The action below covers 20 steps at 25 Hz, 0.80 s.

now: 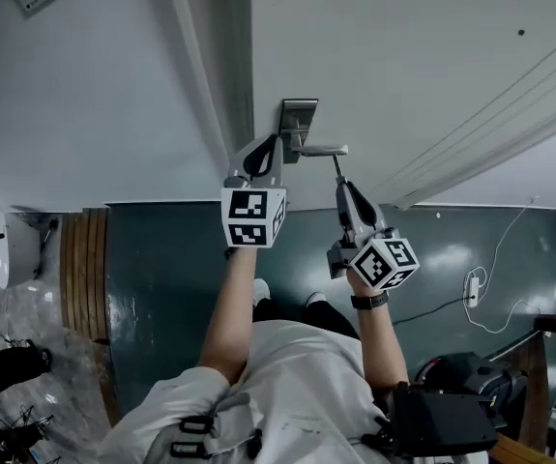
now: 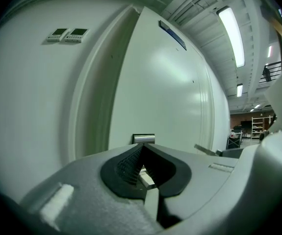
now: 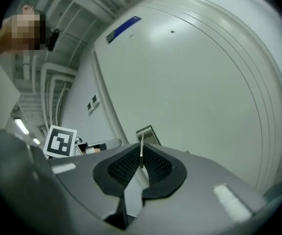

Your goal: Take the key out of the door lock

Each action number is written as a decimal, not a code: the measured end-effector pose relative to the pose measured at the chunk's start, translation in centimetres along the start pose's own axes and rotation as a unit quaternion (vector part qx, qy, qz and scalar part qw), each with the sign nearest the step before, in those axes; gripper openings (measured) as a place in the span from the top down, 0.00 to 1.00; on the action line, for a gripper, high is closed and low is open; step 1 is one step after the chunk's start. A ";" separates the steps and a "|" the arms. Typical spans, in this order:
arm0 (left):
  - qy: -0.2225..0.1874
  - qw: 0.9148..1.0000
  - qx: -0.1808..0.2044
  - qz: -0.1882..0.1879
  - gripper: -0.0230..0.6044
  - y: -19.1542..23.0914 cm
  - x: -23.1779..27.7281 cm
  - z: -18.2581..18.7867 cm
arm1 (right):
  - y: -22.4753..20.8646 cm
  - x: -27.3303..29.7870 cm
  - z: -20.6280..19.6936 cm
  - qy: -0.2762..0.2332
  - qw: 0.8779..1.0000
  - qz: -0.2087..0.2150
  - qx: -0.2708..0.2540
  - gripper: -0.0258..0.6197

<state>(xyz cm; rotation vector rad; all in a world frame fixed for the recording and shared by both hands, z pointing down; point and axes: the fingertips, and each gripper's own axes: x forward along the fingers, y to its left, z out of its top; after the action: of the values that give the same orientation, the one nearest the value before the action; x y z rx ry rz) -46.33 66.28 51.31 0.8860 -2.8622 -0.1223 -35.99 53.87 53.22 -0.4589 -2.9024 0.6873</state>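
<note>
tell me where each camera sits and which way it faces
head view: on the person's head, looking steeply down the door past the lock plate; both forearms, the left hand-held gripper and right hand-held gripper show.
left gripper view: rides the left one, faces the door; only its shut jaws show.
right gripper view: rides the right one, faces the door; its jaws pinch a thin key.
shared: all see the lock plate.

We wear a pale short-sleeved shirt (image 1: 297, 375) crossed low by dark straps with buckles (image 1: 195, 425), a black watch (image 1: 368, 301) on the right wrist, dark trousers (image 1: 287, 310) and white shoes (image 1: 261, 289). Our left gripper (image 1: 274, 145) and right gripper (image 1: 341, 186) are grey shells with black ribbed pads (image 2: 123, 166). Each carries a white cube (image 1: 252, 217) printed with black square markers.
</note>
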 end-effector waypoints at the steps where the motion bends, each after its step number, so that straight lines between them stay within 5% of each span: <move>1: -0.003 1.000 -0.003 -0.002 0.96 -0.8 -0.6 0.0 | 0.6 -0.2 1.1 -0.006 0.999 0.001 -0.041 0.92; 8: -0.063 0.997 0.002 0.033 0.96 -4.8 -5.6 4.2 | 3.7 -1.9 7.7 -0.056 0.979 0.005 -0.194 0.92; 13: -0.065 0.995 0.032 0.069 0.96 -8.5 -8.8 4.4 | 3.7 -4.7 8.5 -0.055 0.973 0.014 -0.224 0.92; 20: -0.055 0.996 0.053 0.044 0.96 -10.9 -9.6 4.5 | 5.2 -6.3 8.2 -0.057 0.971 0.009 -0.233 0.92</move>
<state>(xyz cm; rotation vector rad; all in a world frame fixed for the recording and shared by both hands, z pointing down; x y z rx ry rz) -33.15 62.93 44.47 0.7918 -3.0296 -0.0089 -30.22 52.85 43.21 -0.5050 -3.1657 0.0195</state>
